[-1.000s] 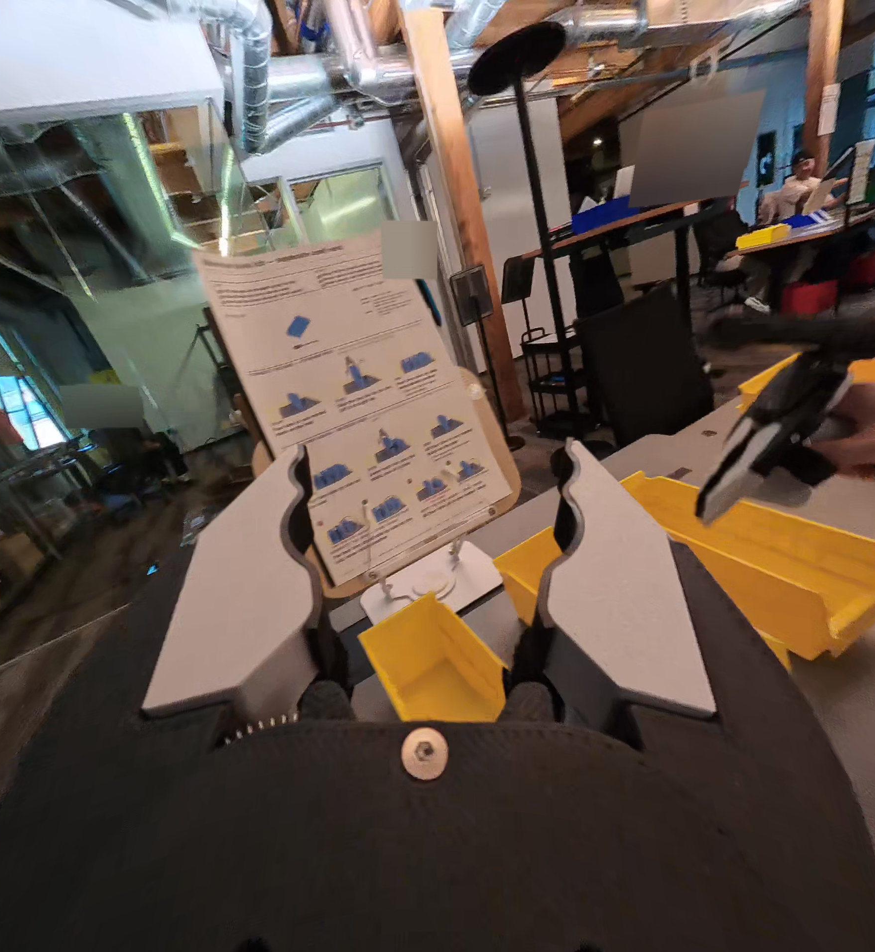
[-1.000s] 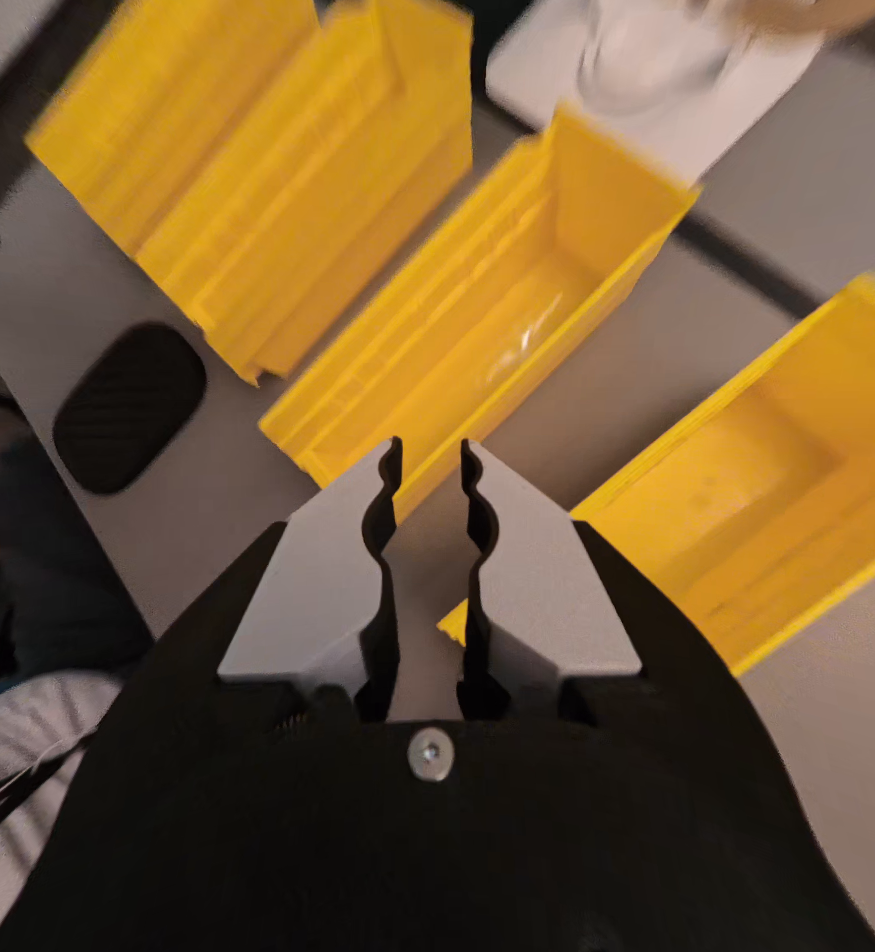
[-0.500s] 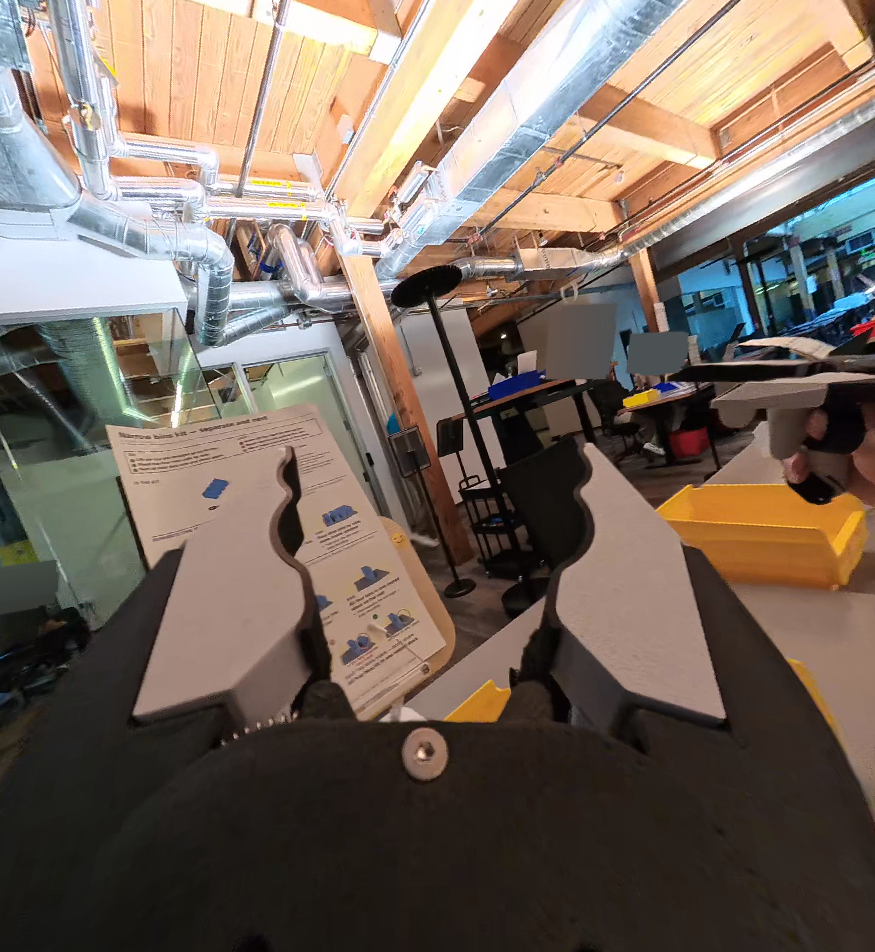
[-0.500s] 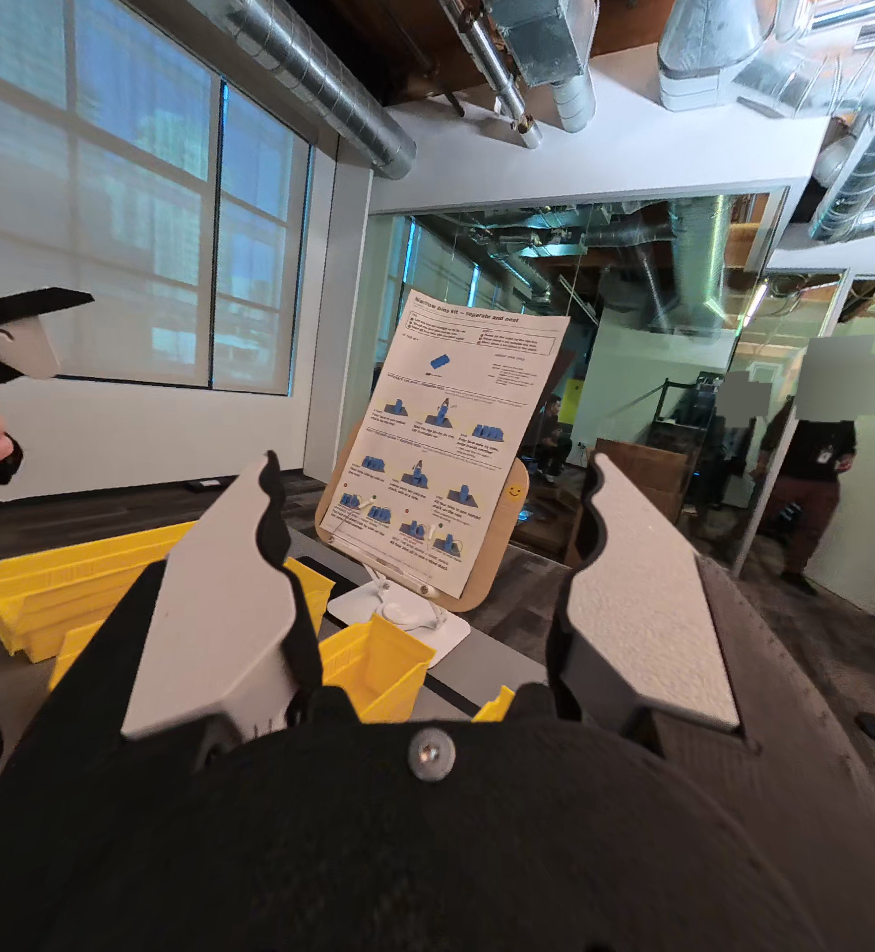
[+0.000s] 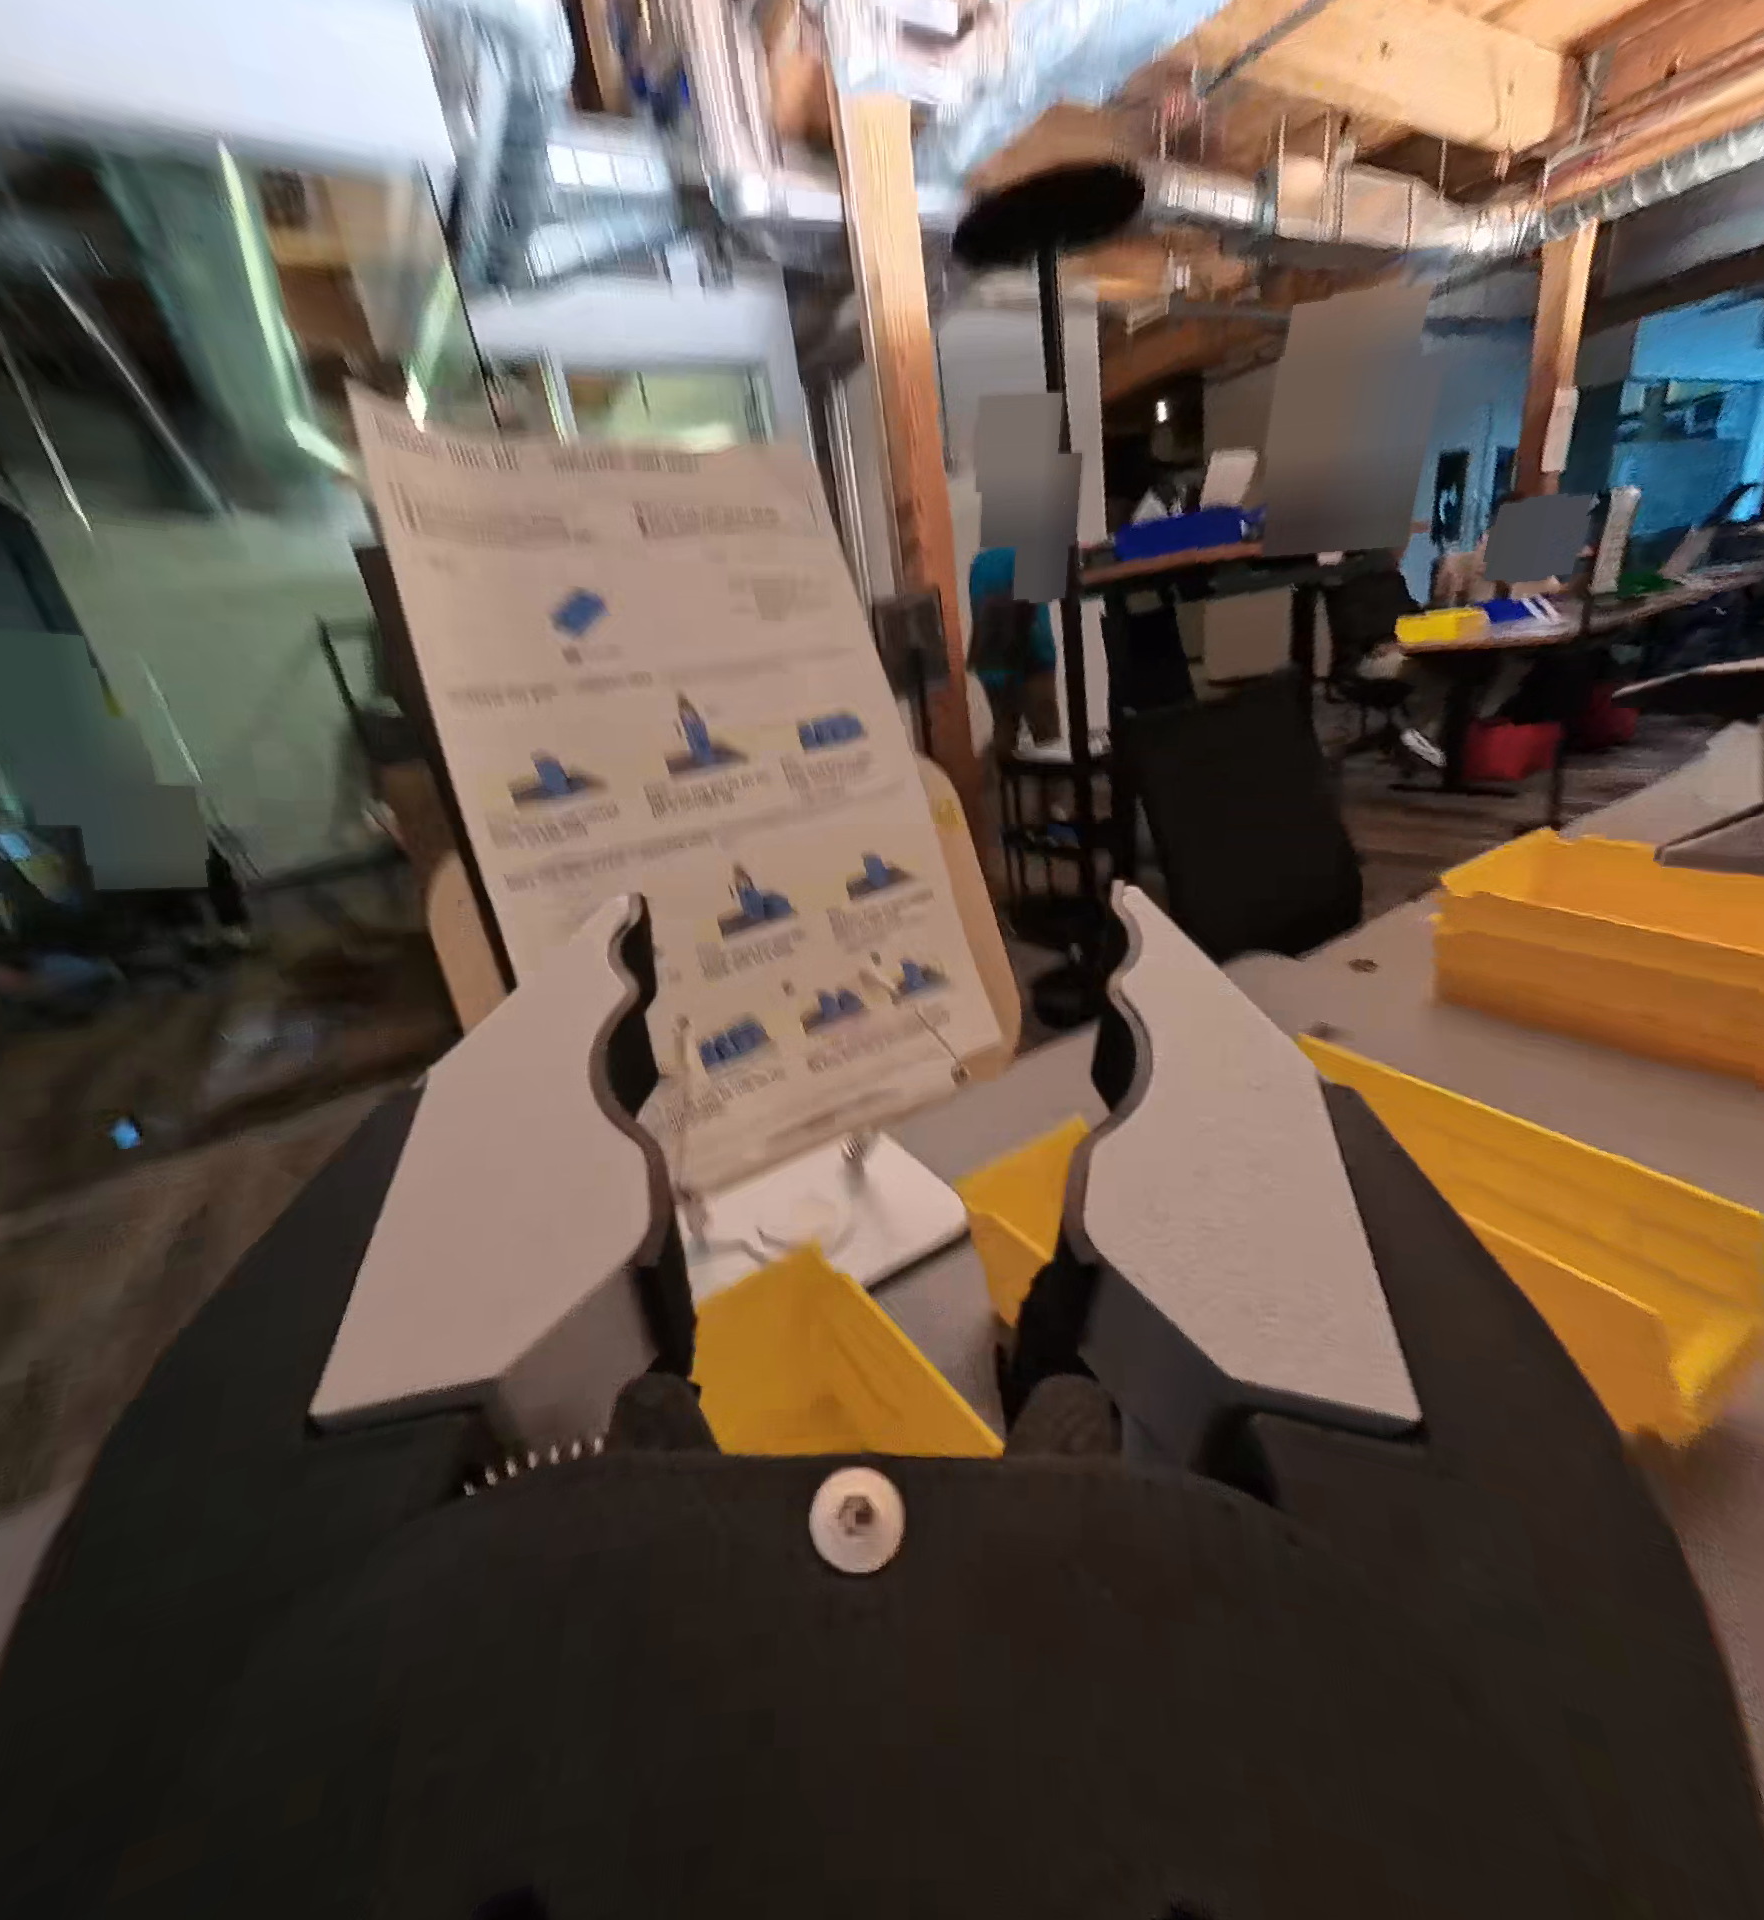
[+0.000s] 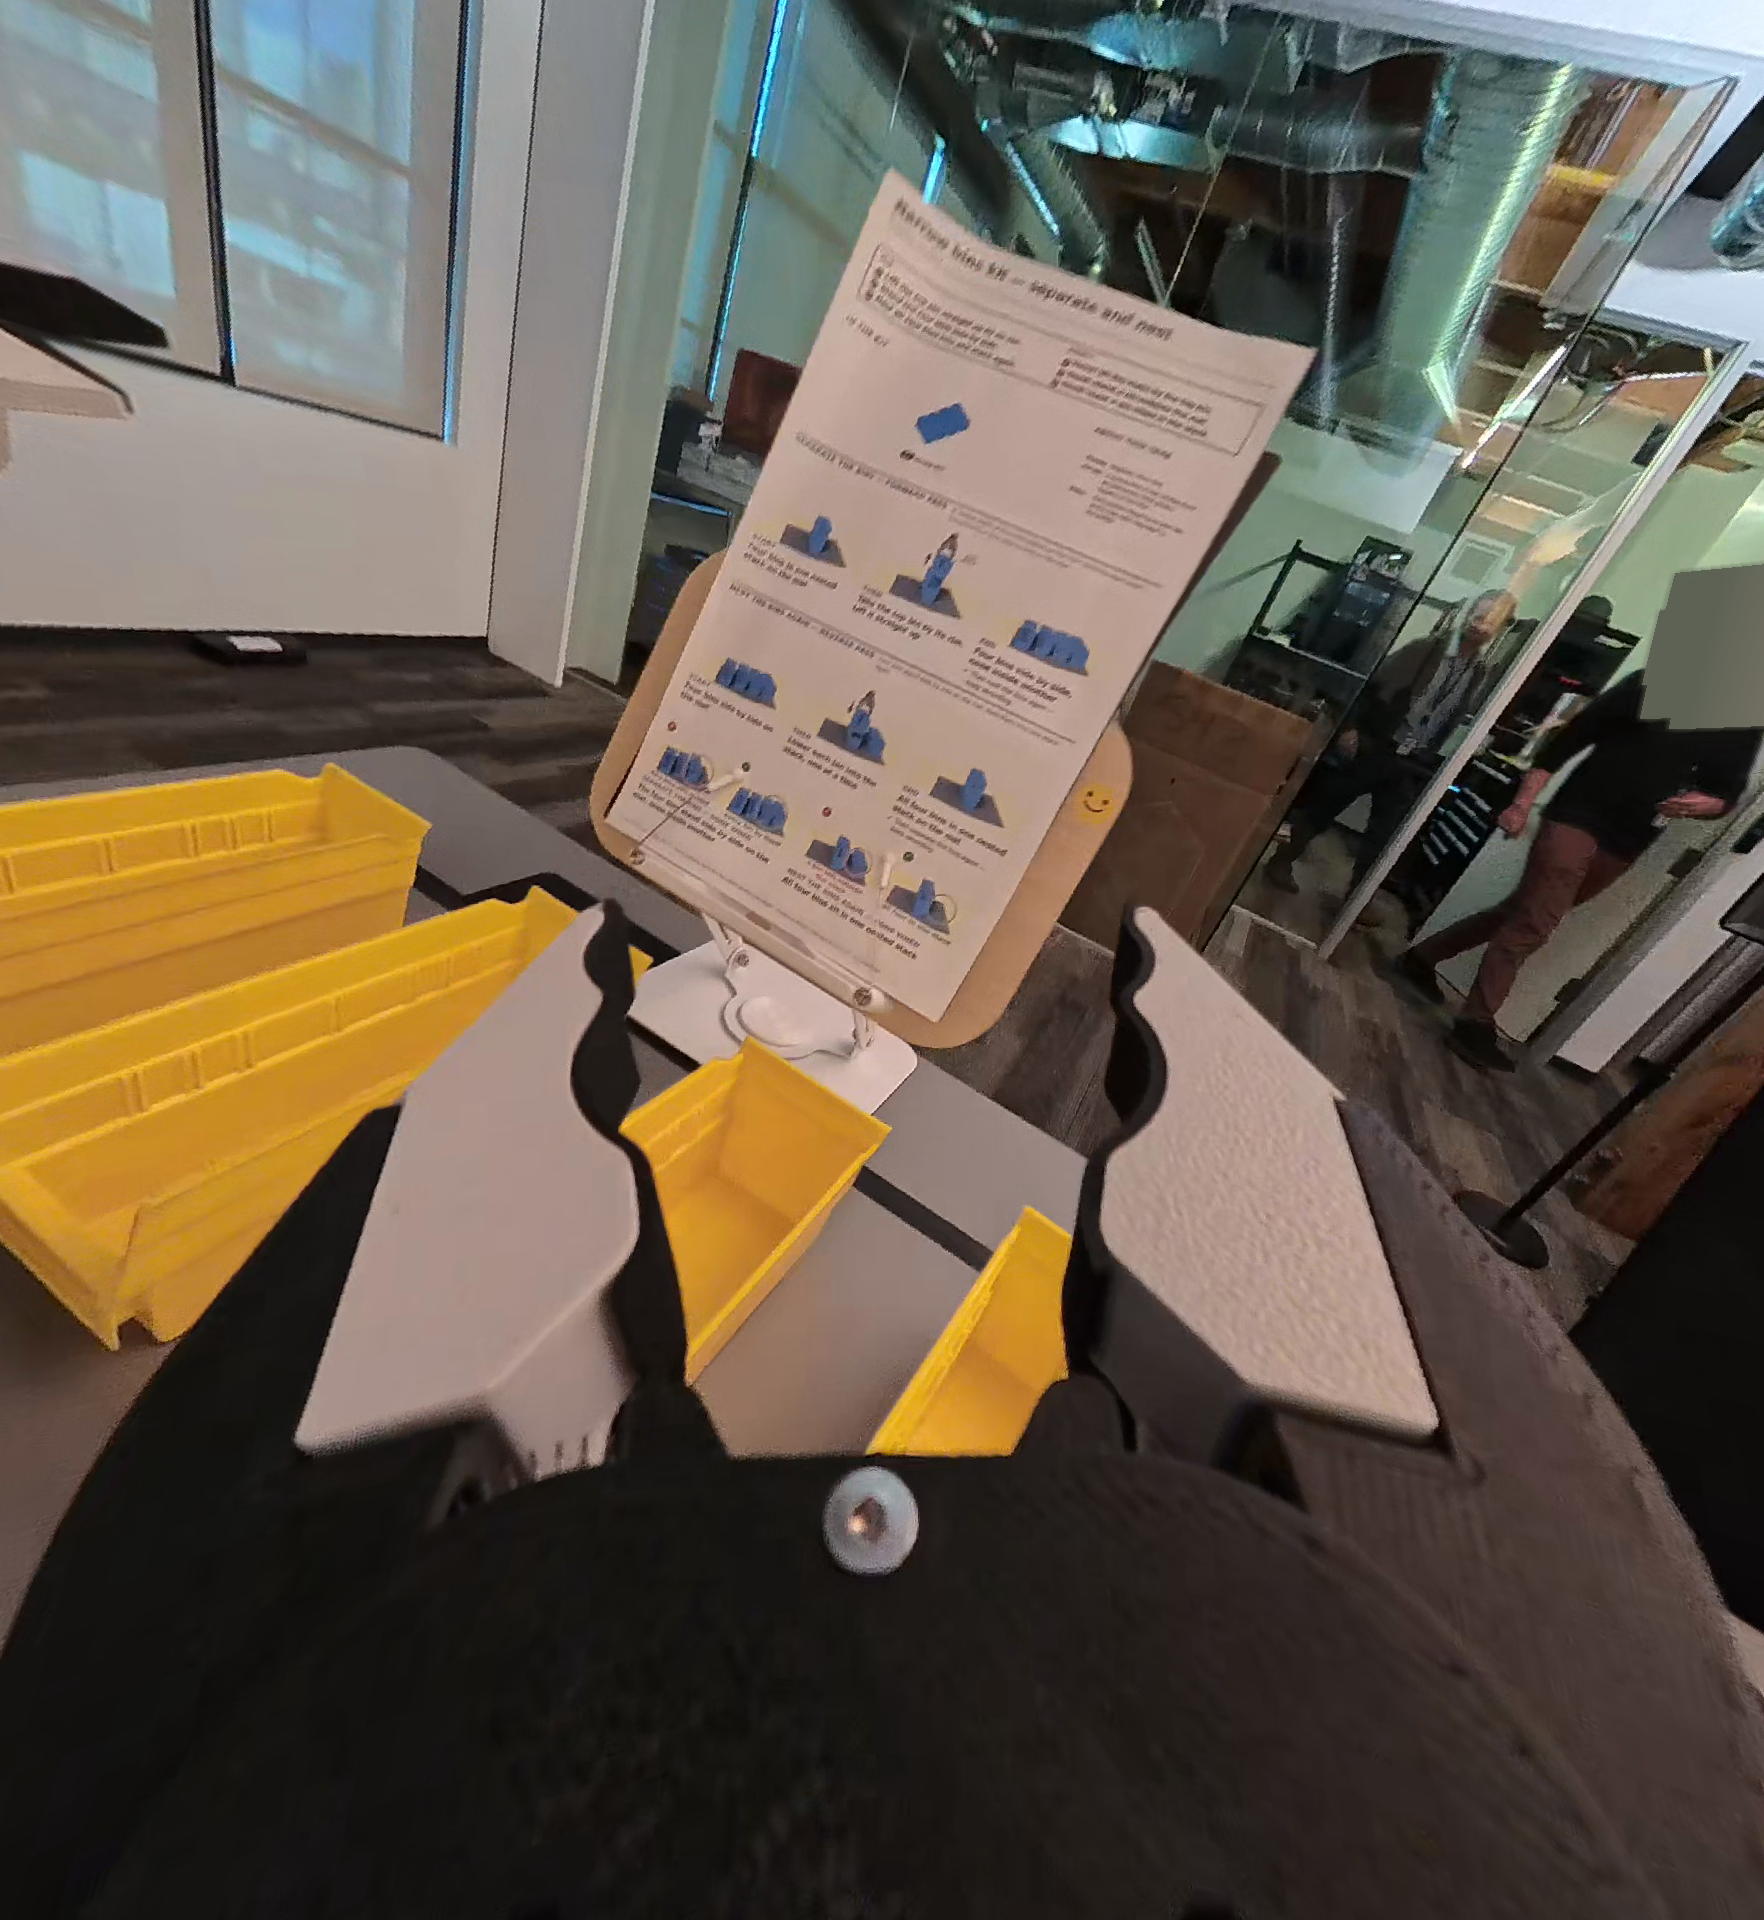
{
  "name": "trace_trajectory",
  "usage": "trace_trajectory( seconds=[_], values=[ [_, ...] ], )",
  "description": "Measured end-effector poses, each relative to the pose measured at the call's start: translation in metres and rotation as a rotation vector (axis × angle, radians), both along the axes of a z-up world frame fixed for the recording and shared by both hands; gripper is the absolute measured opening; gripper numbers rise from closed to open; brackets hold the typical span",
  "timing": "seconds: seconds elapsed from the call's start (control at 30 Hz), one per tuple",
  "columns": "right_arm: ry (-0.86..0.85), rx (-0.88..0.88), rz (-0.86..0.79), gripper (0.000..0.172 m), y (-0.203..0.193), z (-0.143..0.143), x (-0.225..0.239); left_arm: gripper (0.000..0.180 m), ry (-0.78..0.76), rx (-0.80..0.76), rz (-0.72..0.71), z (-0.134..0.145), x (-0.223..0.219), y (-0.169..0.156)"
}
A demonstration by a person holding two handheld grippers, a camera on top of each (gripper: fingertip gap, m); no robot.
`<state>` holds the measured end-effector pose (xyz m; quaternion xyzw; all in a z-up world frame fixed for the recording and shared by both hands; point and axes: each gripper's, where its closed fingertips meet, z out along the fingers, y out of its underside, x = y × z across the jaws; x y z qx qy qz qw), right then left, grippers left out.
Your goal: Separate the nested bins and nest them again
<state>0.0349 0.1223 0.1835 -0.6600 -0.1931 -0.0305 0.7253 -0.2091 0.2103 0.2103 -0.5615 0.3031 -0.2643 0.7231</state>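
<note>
Your right claw (image 6: pixel 862 935) went from nearly shut to wide open, gripping nothing; left claw (image 5: pixel 873 925) was open and empty too. Both tipped up, then back toward the surface (image 6: pixel 805 1392). Four yellow bins (image 6: pixel 743 1174) sat separated below the claws, so re-nesting looked next.

Left wrist view: close above the grey table (image 5: pixel 1304 997), facing the instruction sheet (image 5: pixel 670 790) on its stand. Right wrist view: likewise near, aimed at the same instruction sheet (image 6: pixel 971 644) from its right. Shared: sheet, stand, yellow bins (image 6: pixel 171 1101) before it.
</note>
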Motion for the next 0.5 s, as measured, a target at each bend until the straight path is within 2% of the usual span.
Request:
trace_trajectory(
  seconds=[0.17, 0.27, 0.5],
  values=[
    [-0.009, -0.079, -0.021, 0.093, 0.020, -0.018, -0.012, 0.091, 0.268, -0.361, 0.020, -0.072, 0.000, 0.022],
    [0.001, -0.090, -0.026, 0.094, 0.028, -0.020, -0.013, 0.092, 0.258, -0.385, 0.051, -0.076, 0.000, 0.032],
    [-0.041, -0.121, -0.088, 0.094, 0.032, -0.035, 0.015, 0.095, 0.311, -0.381, 0.104, -0.081, 0.001, 0.032]
  ],
)
